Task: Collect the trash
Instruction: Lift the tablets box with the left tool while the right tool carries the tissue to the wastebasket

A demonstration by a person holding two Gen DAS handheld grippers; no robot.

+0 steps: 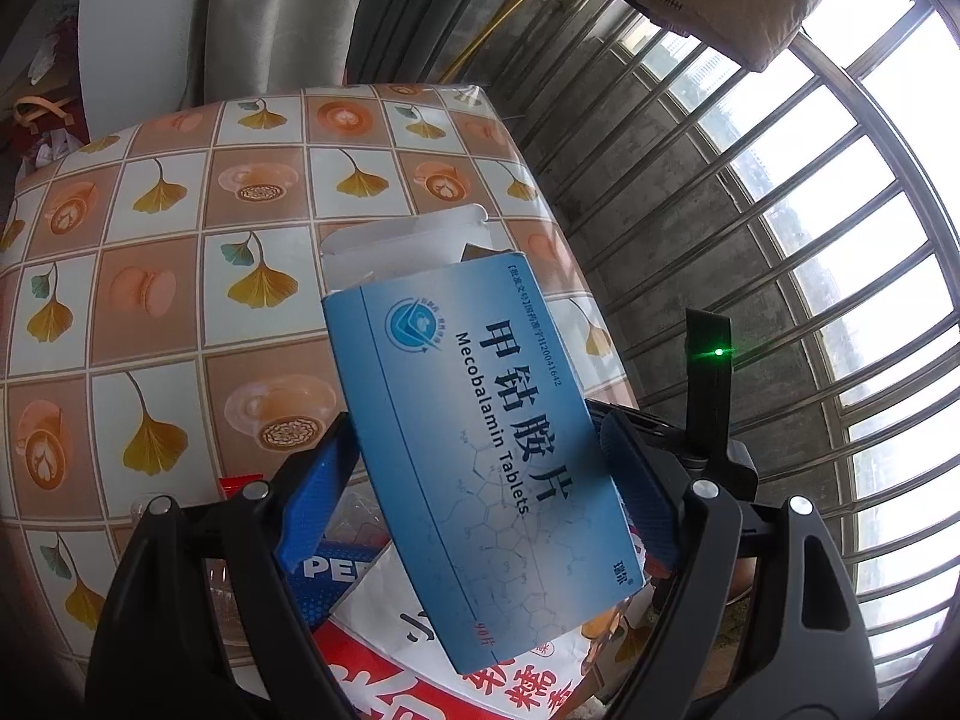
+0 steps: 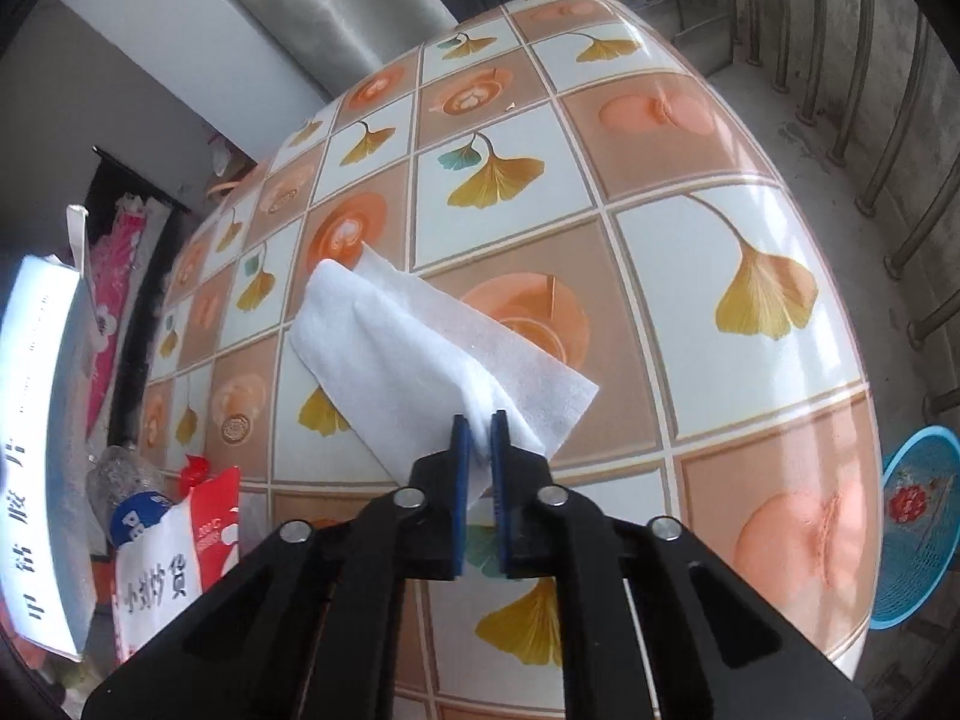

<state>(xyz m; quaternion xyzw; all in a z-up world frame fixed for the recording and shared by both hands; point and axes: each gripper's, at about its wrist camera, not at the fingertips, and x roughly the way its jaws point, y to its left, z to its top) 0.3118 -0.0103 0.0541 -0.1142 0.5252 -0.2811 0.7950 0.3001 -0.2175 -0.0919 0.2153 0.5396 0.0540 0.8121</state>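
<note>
A blue and white medicine box [image 1: 456, 372] with an open top flap hangs tilted above the table, and my left gripper [image 1: 477, 450] is shut on its two long edges with the blue pads wide apart. The same box [image 2: 42, 420] shows at the left edge of the right wrist view. My right gripper [image 2: 478, 426] is shut on one corner of a white tissue [image 2: 408, 348]; the rest of the tissue lies spread on the patterned tablecloth [image 2: 690, 276]. Under the box lie a red and white snack bag [image 1: 420, 678] and a plastic bottle [image 1: 324, 576] with a blue label.
The snack bag [image 2: 174, 546] and crumpled bottle [image 2: 126, 492] sit at the table's near left corner. A blue mesh basket [image 2: 918, 516] stands on the floor beyond the table's right edge. A barred window [image 1: 780, 240] and concrete wall run along the right; curtains [image 1: 288, 18] hang behind.
</note>
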